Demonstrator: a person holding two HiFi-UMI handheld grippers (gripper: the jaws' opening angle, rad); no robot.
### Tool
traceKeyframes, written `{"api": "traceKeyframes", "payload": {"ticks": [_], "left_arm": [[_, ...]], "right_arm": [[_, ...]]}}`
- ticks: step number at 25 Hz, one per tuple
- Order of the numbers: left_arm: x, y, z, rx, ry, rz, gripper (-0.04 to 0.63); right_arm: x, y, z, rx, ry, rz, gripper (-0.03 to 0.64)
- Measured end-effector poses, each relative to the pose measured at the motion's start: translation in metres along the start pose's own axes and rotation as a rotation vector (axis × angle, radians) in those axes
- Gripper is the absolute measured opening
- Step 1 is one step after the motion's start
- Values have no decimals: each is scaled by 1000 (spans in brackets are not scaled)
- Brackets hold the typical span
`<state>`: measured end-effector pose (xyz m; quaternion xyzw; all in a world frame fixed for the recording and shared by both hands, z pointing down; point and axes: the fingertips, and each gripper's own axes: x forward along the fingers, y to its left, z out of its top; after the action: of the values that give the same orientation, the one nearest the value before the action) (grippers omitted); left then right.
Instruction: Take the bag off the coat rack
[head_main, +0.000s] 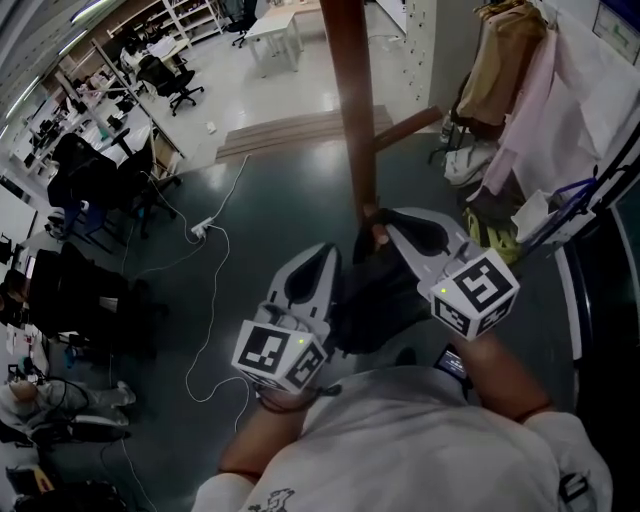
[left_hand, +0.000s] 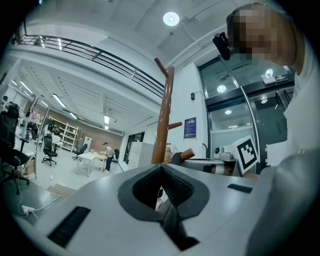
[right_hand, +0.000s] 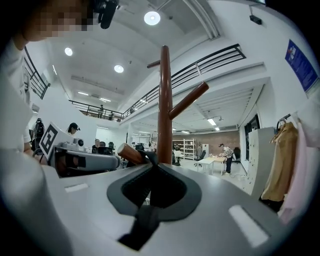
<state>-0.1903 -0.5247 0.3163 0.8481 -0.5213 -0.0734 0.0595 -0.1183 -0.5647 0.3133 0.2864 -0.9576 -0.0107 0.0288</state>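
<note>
The brown coat rack pole (head_main: 350, 110) rises straight ahead of me. A black bag (head_main: 375, 295) hangs against it, between my two grippers. My right gripper (head_main: 385, 218) reaches the pole from the right. In the right gripper view its jaws (right_hand: 152, 164) are shut on the bag's black strap (right_hand: 145, 158), which loops over a short wooden peg (right_hand: 129, 151) beside the pole (right_hand: 164, 110). My left gripper (head_main: 328, 250) stands just left of the bag with its tips together. The left gripper view shows it (left_hand: 161, 167) shut with nothing held, and the pole (left_hand: 162, 120) beyond it.
Coats and shirts (head_main: 510, 80) hang on a rail at the right, above shoes and bags. Wooden boards (head_main: 300, 130) lie on the floor behind the pole. A power strip (head_main: 203, 228) with white cables and office chairs (head_main: 90, 190) stand at the left.
</note>
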Motion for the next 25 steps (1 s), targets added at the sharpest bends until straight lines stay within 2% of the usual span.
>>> {"api": "traceKeyframes", "payload": {"ticks": [13,21,25], "left_arm": [[-58,-19,21,34,-25,-88,2],[-87,-29,2,13,8,-138,2],[-97,-36,-8,-27,19,-156,2]], "right_arm": [[-37,35,20,34,-64,-158,25],[-52,72,-4,73,-57,-211,25],[-64,83,-13,98,-51,-221,23]]}}
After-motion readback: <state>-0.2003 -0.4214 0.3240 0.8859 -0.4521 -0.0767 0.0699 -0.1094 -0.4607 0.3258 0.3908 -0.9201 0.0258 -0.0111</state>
